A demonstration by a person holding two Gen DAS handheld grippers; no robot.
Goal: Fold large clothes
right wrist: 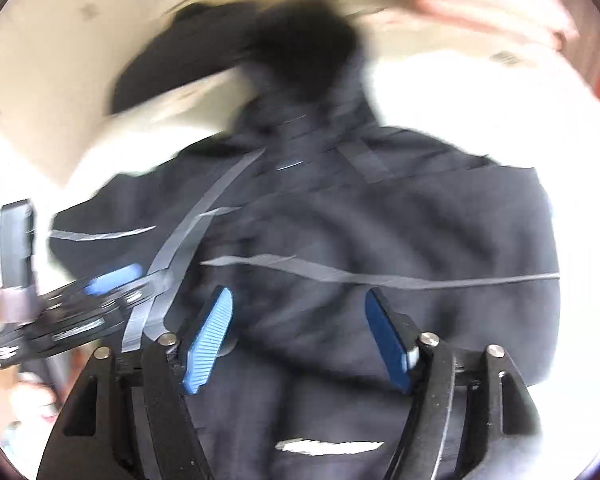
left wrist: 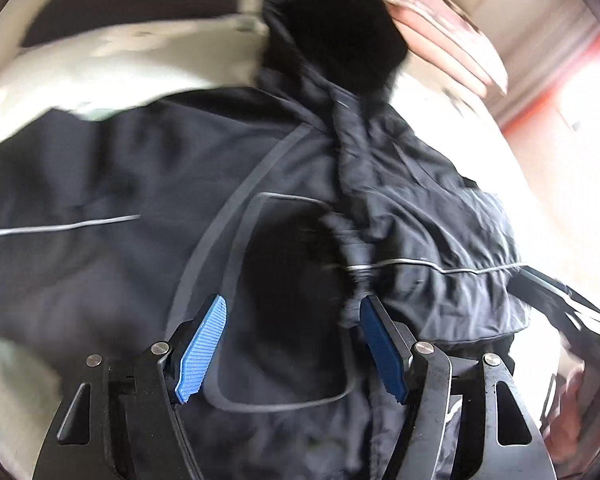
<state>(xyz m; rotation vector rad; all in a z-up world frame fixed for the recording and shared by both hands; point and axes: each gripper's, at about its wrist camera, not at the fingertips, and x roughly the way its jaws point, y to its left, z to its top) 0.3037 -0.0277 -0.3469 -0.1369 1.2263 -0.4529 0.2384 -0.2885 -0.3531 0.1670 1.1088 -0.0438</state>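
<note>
While both my grippers point down at the jacket (left wrist: 148,184), their blue pads stand apart with nothing pinched. On my left gripper (left wrist: 292,312), the pad (left wrist: 201,350) at seven o'clock is clear of the cloth, and a bunched ridge of fabric (left wrist: 350,248) lies right against the tip of the other pad at four o'clock; I cannot tell if it presses. My right gripper (right wrist: 298,304) has its pads spread over the dark cloth, none of it between them. From its camera, my left gripper shows blurred at nine o'clock. The jacket, black with thin pale piping (right wrist: 380,276), lies spread across the white table (right wrist: 480,100), filling the middle of both views. Farther off, at twelve o'clock, its dark hood (left wrist: 332,32) lies bunched. Beyond that, at one o'clock, sits a blurred pinkish shape.
</note>
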